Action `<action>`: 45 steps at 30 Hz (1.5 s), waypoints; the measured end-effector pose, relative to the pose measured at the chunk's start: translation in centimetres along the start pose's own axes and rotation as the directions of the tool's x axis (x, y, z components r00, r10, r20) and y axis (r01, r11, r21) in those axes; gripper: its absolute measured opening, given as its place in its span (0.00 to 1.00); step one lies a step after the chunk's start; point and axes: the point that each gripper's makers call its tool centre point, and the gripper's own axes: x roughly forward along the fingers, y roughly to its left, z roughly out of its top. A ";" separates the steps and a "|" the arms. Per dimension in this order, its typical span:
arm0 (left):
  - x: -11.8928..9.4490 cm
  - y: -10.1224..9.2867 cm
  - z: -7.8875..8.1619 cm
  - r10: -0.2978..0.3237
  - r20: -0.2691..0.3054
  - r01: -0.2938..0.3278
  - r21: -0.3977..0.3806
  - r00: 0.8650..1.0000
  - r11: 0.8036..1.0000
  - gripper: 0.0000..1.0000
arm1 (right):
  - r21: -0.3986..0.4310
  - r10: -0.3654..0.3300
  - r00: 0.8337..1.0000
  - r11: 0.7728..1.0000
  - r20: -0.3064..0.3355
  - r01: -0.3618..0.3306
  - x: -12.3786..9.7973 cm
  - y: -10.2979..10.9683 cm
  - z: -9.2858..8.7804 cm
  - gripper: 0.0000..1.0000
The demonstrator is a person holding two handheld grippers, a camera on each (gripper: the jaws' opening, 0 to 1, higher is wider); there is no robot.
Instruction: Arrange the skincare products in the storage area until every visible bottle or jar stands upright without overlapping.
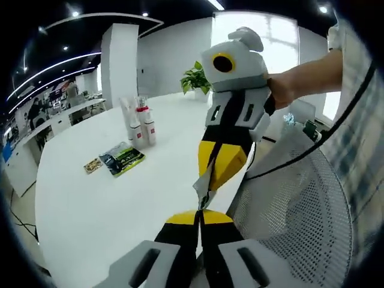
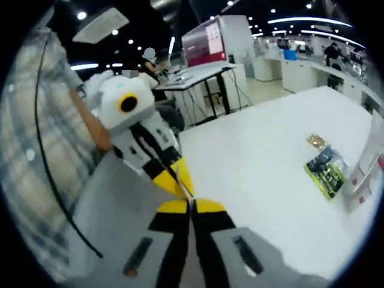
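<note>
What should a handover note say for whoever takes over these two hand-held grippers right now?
Left hand-held gripper: jaws shut, meeting the right one at a thin silvery packet held between them near the table edge; which one grips it I cannot tell.
Right hand-held gripper: jaws shut, tip to tip with the left one.
Job's things: the bottles stand upright, close together, far across the white table; whether they touch is unclear. A green sachet and a small packet lie flat in front of them.
Done: the bottles are upright.
Left: deal with the held packet, check bottle spacing.
</note>
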 end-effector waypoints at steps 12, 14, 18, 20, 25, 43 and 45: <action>-0.4 0.5 0.9 -0.003 0.046 0.008 -0.101 0.999 0.995 0.00 | 0.153 -0.103 0.980 0.985 0.171 0.077 0.4 -1.4 0.6 0.13; -0.4 0.5 1.0 -0.003 0.049 0.009 -0.113 0.999 0.994 0.00 | 0.187 -0.118 0.975 0.979 0.187 0.082 0.2 -1.5 0.3 0.12; -0.5 0.4 1.2 -0.008 0.063 0.015 -0.112 0.998 0.994 0.00 | 0.203 -0.126 0.968 0.976 0.218 0.081 0.0 -1.2 0.2 0.08; -0.5 0.4 1.3 -0.014 0.068 0.022 -0.116 0.998 0.993 0.00 | 0.221 -0.136 0.964 0.972 0.231 0.084 -0.1 -1.2 0.2 0.08; -0.5 0.3 1.2 -0.026 0.063 0.033 -0.121 0.998 0.992 0.00 | 0.256 -0.183 0.950 0.960 0.254 0.117 -1.0 -1.6 0.1 0.08; -2.4 -0.9 3.8 -0.213 0.214 0.278 -0.345 0.953 0.897 0.00 | 0.357 -0.173 0.908 0.934 0.382 0.028 -3.5 0.3 2.1 0.03; -3.0 -1.2 4.3 -0.248 0.228 0.319 -0.374 0.942 0.871 0.00 | 0.342 -0.168 0.906 0.939 0.388 0.028 -4.0 0.5 2.5 0.05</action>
